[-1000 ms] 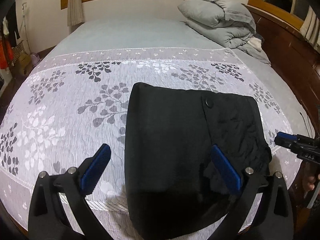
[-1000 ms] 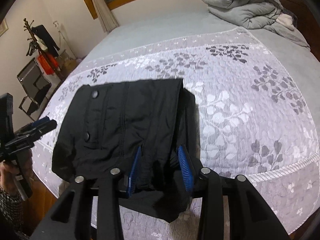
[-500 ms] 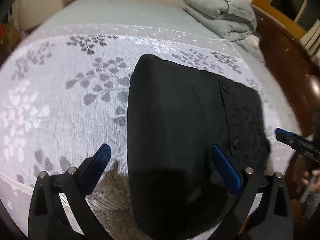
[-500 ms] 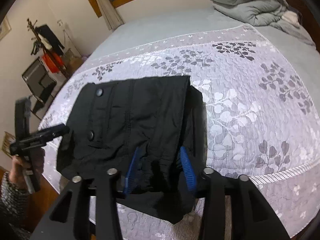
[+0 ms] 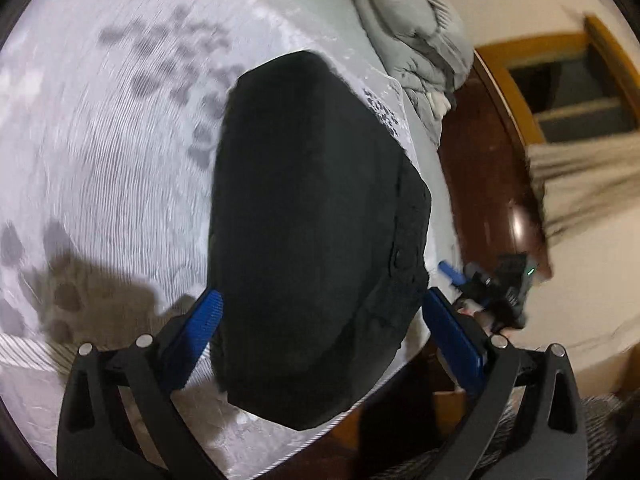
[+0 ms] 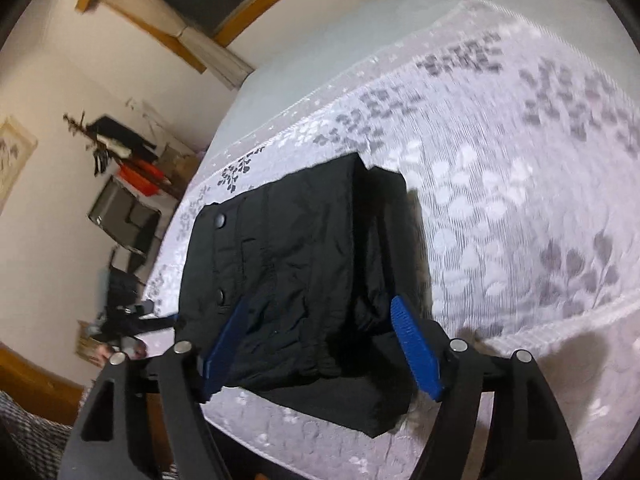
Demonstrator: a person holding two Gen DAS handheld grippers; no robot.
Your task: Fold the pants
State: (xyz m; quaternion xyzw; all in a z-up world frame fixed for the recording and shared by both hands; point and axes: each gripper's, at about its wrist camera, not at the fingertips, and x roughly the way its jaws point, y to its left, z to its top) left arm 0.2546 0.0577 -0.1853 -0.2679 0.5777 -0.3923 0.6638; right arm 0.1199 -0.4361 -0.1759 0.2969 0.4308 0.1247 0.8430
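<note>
Black pants (image 5: 312, 220) lie folded into a thick rectangle near the bed's edge, snap buttons along one side (image 6: 219, 221). My left gripper (image 5: 322, 295) hangs open and wide over their near end, one blue pad on each side, nothing between the pads but the cloth lying below. My right gripper (image 6: 320, 303) is over the near edge of the pants (image 6: 288, 264). Its jaws are opening, with the rumpled edge of the fabric between them, and the pads no longer press on it. Each gripper shows small in the other's view: right gripper (image 5: 480, 280), left gripper (image 6: 132, 320).
The bed (image 5: 100, 160) has a pale cover with a grey leaf print (image 6: 500, 200). A bundled grey duvet (image 5: 416, 40) lies at the far end. A dark wooden bed frame (image 5: 480, 168) runs along one side. A coat stand (image 6: 116, 148) and a chair (image 6: 120, 220) stand by the wall.
The right jaws have spread apart and let go of the pants' edge. My left gripper has sunk and rolled, still open. The pants have stayed where they lay.
</note>
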